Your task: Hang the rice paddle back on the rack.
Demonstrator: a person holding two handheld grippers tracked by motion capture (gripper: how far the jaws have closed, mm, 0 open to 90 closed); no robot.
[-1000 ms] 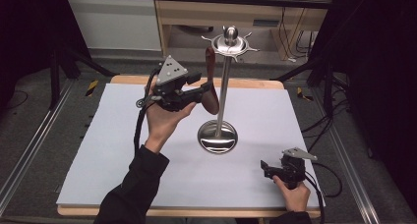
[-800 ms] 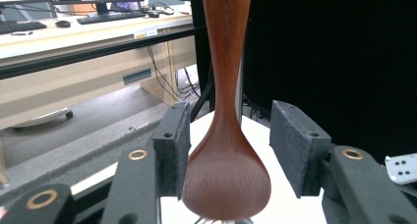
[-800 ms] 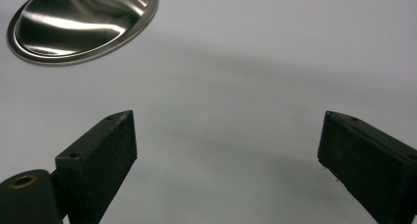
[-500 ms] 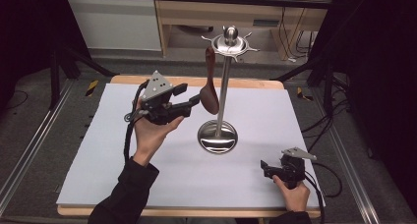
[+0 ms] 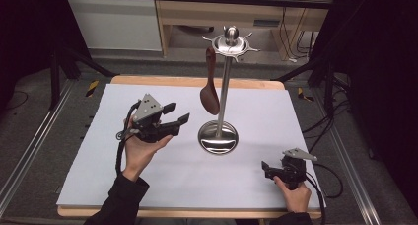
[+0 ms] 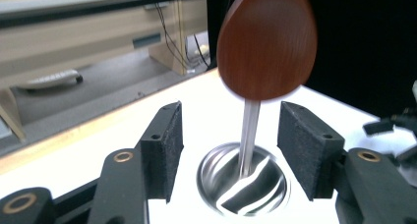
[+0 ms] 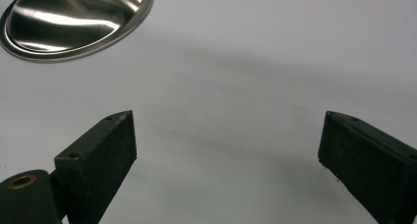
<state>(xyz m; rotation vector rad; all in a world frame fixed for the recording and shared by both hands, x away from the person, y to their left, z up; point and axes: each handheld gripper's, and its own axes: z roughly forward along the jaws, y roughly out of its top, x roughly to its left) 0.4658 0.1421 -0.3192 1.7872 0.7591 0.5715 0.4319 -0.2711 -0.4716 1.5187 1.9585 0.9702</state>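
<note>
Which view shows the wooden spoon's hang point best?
High view: the wooden spoon shows whole, handle up at the top ring of the steel stand, bowl down beside the pole. Left gripper view gives just its blurred bowl past open jaws. Right gripper view catches the stand's base.

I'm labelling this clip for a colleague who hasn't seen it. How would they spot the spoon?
Find the white table, then the steel stand rising from its round base near the middle. The wooden spoon hangs from the stand's top ring, bowl downward, beside the pole: the one brown, wooden thing among metal and black grippers.

left gripper (image 5: 176,114) raised, fingers apart | right gripper (image 5: 266,168) low (fingers wide)
</note>
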